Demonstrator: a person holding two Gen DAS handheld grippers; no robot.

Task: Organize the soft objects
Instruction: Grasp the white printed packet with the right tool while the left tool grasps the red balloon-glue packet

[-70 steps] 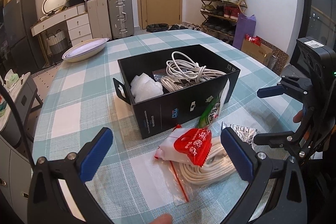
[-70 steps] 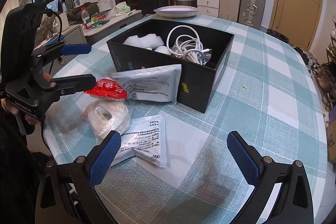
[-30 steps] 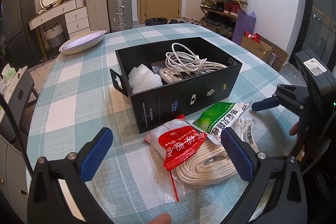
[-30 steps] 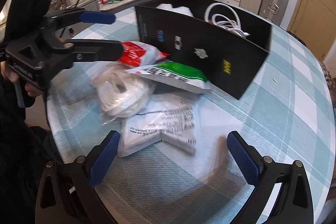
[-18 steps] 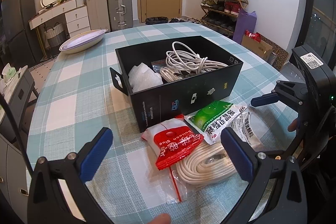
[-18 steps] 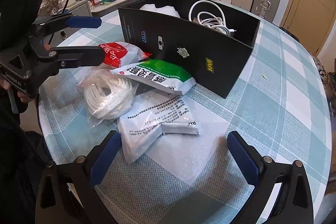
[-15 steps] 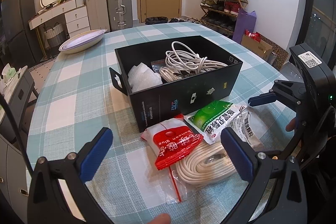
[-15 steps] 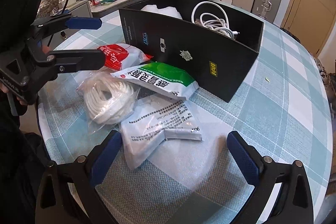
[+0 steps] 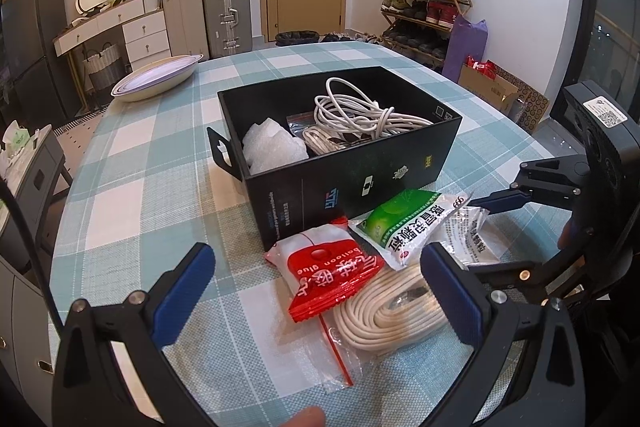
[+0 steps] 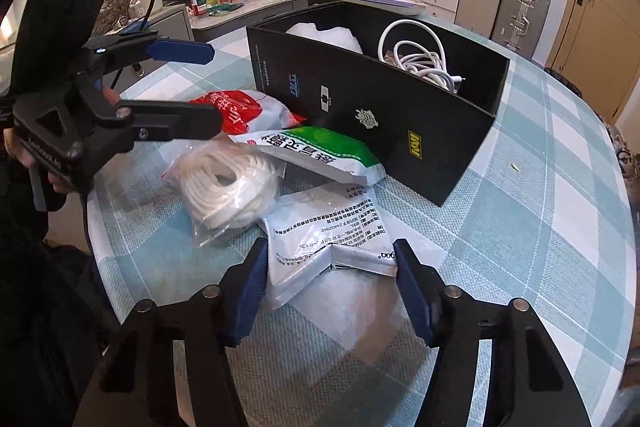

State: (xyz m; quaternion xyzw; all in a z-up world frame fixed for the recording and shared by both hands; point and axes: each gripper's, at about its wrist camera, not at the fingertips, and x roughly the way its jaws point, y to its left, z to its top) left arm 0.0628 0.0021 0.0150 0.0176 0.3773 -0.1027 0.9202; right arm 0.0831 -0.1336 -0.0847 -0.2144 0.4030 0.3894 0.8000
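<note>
The flat white plastic packet with small black print [image 10: 324, 239] lies on the desk [image 10: 540, 227] with its blue and white checked cloth, just in front of the black cardboard box [image 10: 384, 115]. Its long side runs from the box toward the right tongs [image 10: 328, 267], and its print is upside down from that camera. The near end sits between the two blue pads. The right tongs have just been closing; half a second ago they stood wide, and now the pads are right at the packet's two edges, squeezing it so the near end bulges up.

The green and white packet [image 9: 404, 223] lies flat with one end against the box wall and partly on top of the white packet. A moment ago it leaned up on the box. The red and white packet [image 9: 328, 275] lies beside it, a bit farther from the box, resting on the bagged coil of white rope [image 9: 396, 307].

Inside the box are loose white cables [image 9: 360, 115] and a lump of white bubble wrap [image 9: 272, 147].

The left tongs [image 9: 316, 291] hang wide open over the red packet, holding nothing, in the same spot as before.
</note>
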